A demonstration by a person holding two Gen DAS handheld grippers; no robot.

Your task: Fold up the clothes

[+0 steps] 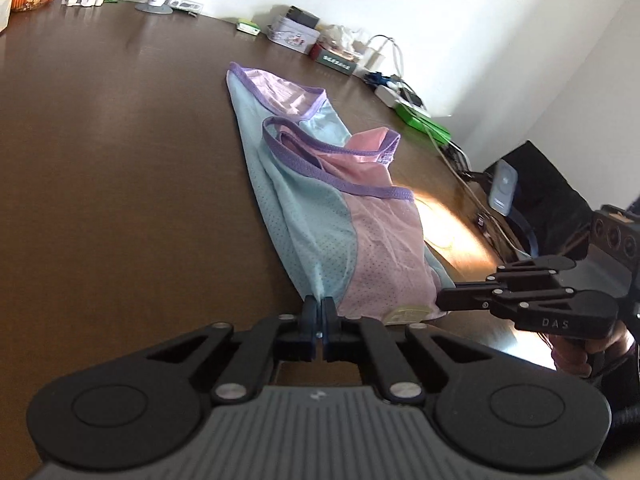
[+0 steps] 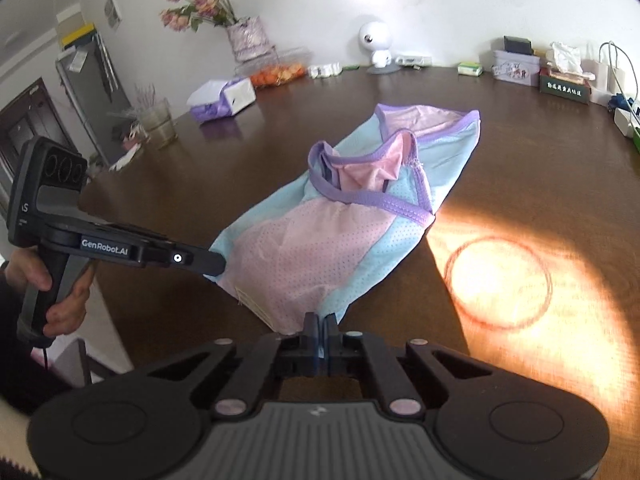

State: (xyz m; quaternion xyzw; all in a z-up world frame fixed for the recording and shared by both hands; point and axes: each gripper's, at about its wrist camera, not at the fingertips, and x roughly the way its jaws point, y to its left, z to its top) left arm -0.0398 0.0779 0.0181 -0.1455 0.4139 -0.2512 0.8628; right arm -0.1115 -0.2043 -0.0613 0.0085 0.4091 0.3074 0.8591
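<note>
A sleeveless mesh top (image 1: 320, 216) in light blue and pink with purple trim lies folded lengthwise on the brown table (image 1: 100, 160). My left gripper (image 1: 319, 307) is shut on its near hem corner. My right gripper (image 2: 320, 322) is shut on the other hem corner, at the light blue edge. The top (image 2: 320, 240) stretches away from both grippers toward the far wall. In the left wrist view the right gripper (image 1: 444, 304) reaches in from the right at the hem. In the right wrist view the left gripper (image 2: 220, 266) comes in from the left.
Along the far table edge stand a white camera figure (image 2: 376, 46), tins and boxes (image 2: 516, 68), a tissue pack (image 2: 222, 98), a vase of flowers (image 2: 248, 40) and a power strip with cables (image 1: 404, 96). A sunlit patch (image 2: 500, 280) lies right of the top.
</note>
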